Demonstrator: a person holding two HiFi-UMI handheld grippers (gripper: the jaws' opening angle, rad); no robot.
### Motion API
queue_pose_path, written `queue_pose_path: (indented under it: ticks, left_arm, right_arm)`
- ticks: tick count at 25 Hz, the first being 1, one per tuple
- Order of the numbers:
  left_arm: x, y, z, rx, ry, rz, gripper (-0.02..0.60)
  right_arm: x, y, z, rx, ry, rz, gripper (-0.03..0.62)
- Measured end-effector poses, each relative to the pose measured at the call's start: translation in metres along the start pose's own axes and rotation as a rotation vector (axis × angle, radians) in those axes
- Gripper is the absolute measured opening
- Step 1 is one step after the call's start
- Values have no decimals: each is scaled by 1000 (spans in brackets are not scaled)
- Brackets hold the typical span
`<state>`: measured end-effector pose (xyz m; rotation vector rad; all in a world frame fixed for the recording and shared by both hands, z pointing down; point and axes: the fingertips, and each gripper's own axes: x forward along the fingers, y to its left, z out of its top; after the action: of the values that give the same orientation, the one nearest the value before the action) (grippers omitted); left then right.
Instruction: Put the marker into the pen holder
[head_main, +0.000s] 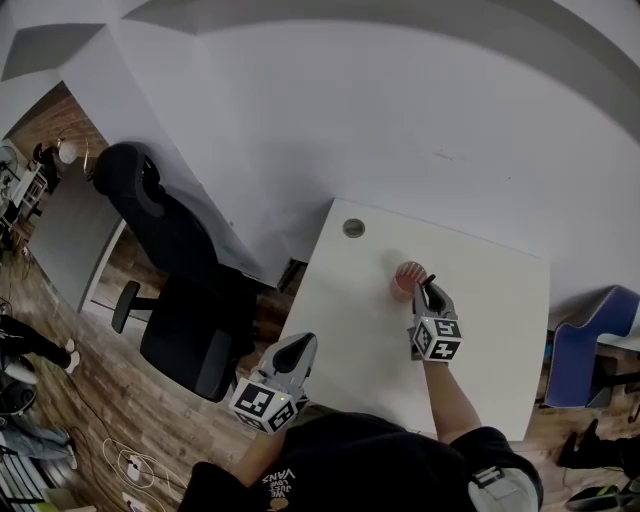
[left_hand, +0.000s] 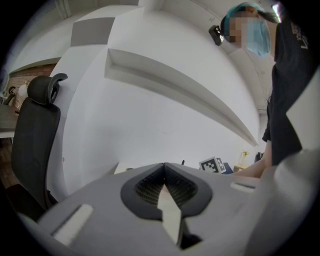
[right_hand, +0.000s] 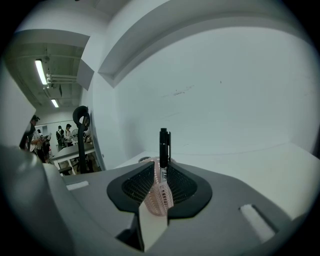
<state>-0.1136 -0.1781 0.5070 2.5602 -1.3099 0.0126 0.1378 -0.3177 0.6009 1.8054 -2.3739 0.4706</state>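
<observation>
Pink mesh of the pen holder (right_hand: 159, 195) fills the narrow gap of my right gripper (right_hand: 160, 169), with the black marker (right_hand: 163, 145) upright inside it and my pads seemingly just clear of the barrel. Backing off crooked could snag the marker and tip the light holder. Only the right gripper view shows that gap, while the head view shows my left gripper (head_main: 298, 348), closed and empty, well apart.

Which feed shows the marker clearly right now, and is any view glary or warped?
Right gripper view: marker and pen holder sharp, evenly lit, black corners. Head view: strong fisheye bend, table bright white, pen holder tiny. Left gripper view: mostly wall, dark rim.
</observation>
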Motion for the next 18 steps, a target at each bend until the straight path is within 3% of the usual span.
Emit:
queue_pose_path:
  ticks: [18]
  left_arm:
    - [-3,0,2,8,-1,-21,52]
  right_arm:
    - [-2,4,-8,-47,60,0,166]
